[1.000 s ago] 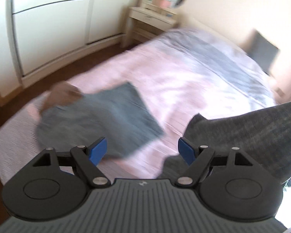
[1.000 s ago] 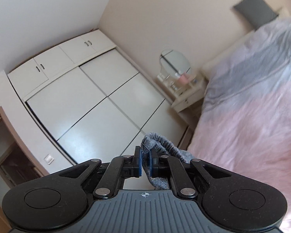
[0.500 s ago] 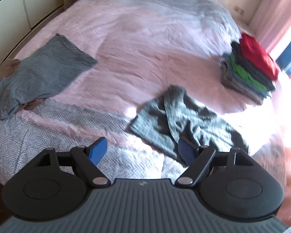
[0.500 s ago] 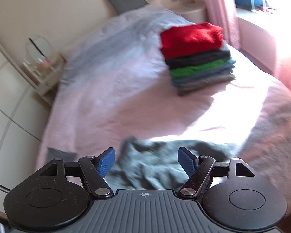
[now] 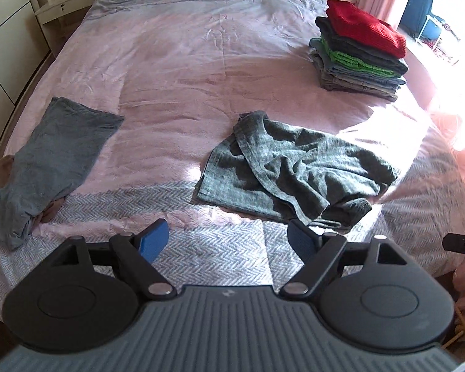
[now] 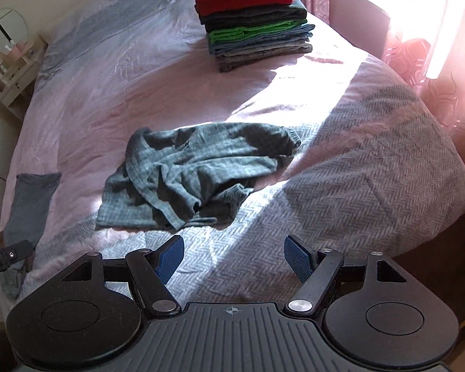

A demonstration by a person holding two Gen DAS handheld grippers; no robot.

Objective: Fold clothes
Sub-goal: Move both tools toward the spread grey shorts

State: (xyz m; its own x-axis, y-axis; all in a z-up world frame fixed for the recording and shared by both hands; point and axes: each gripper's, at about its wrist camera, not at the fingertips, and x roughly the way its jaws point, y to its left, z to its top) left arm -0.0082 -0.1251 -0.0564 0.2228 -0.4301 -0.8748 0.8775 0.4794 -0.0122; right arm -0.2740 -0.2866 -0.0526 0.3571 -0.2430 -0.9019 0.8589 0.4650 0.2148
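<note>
A crumpled dark grey knit garment (image 5: 294, 170) (image 6: 195, 170) lies near the front edge of the pink bed (image 5: 201, 62) (image 6: 139, 77). My left gripper (image 5: 229, 241) hovers just in front of it, open, blue pads empty. My right gripper (image 6: 235, 257) also stands open and empty, above the herringbone blanket in front of the garment. A second, blue-grey garment (image 5: 52, 158) (image 6: 28, 204) lies flat at the bed's left side. A tidy stack of folded clothes (image 5: 359, 52) (image 6: 257, 21), red on top, sits at the far right of the bed.
A bedside dresser (image 5: 65, 3) (image 6: 12, 62) with a round mirror stands at the bed's far left. White wardrobe doors (image 5: 3, 31) line the left. Pink curtains (image 6: 418, 62) and a bright window lie to the right. The bed's front edge drops off below the grippers.
My right gripper let go of the grey knit garment, which now lies crumpled on the bed. Both grippers swung from facing the wardrobe and far bed to pointing down at the bed.
</note>
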